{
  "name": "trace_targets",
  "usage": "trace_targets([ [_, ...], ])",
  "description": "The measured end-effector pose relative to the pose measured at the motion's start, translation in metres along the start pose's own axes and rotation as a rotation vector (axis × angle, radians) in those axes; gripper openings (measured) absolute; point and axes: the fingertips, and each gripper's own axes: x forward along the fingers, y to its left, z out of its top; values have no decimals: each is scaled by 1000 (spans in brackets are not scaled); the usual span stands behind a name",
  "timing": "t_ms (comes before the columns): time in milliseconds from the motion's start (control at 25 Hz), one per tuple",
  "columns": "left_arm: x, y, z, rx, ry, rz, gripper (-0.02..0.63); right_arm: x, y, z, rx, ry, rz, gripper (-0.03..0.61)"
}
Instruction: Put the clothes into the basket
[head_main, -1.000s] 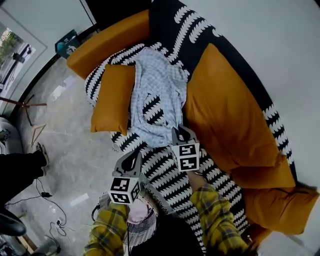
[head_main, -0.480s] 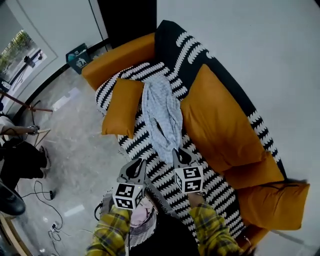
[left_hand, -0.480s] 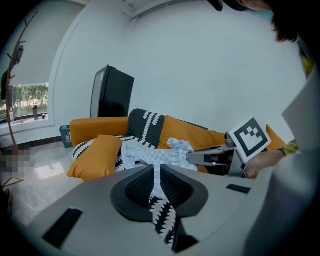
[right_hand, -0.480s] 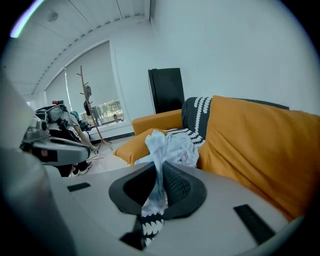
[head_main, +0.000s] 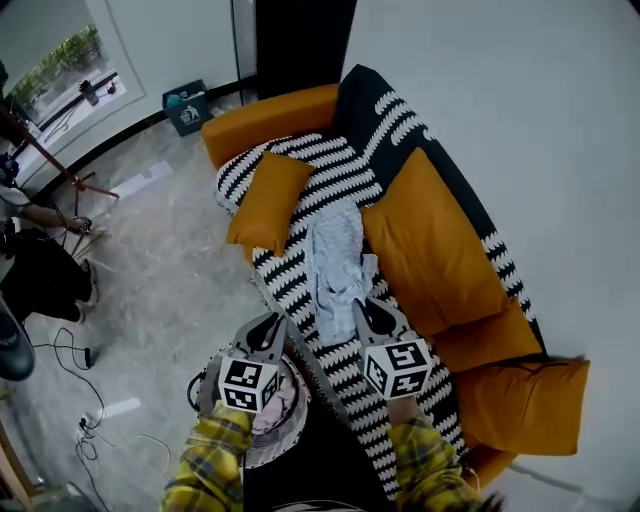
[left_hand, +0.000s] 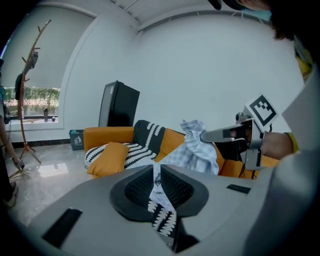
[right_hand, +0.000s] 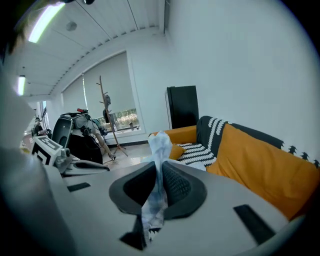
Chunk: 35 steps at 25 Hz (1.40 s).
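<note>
Light blue garment (head_main: 338, 262) hangs bunched between 2 grippers, up over the striped sofa seat (head_main: 325, 180). Left gripper (head_main: 268, 328) is clamped on 1 edge, jaws pinching the cloth. Right gripper (head_main: 370, 314) is clamped on another bunch, with fabric poking up past its jaws. Under the left gripper, beside the sofa, sits the basket (head_main: 262, 455) with something pink (head_main: 272, 412) inside. 1 orange cushion (head_main: 268, 200) lies just beside the garment.

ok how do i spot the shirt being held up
Find the orange sofa with black-and-white stripes. Over the middle of its seat hangs a pale blue checked shirt, pinched by the left gripper and right gripper. It is the only light cloth; the cushions beside it are plain orange.
</note>
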Motion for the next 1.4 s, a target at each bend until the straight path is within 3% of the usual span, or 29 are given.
trace_targets([
  [240,-62,-4,5,0,-51,-25,37,-42,56,70,-82,-118,89,58],
  [440,-125,-6,14,13,-115,-18,80,-93,110,126,-148,-230,161,58],
  [800,-236,12,40,-26,-264,121,80,-179,214,179,-222,-340,413,58],
  [1040,-310,18,10,-59,-290,184,80,-207,288,158,-287,-312,518,58],
  [1160,-325,21,-2,-82,-285,215,80,-208,303,140,-286,-281,564,58],
  [1400,-345,24,-35,-160,-279,297,80,-187,330,74,-278,-136,655,58],
])
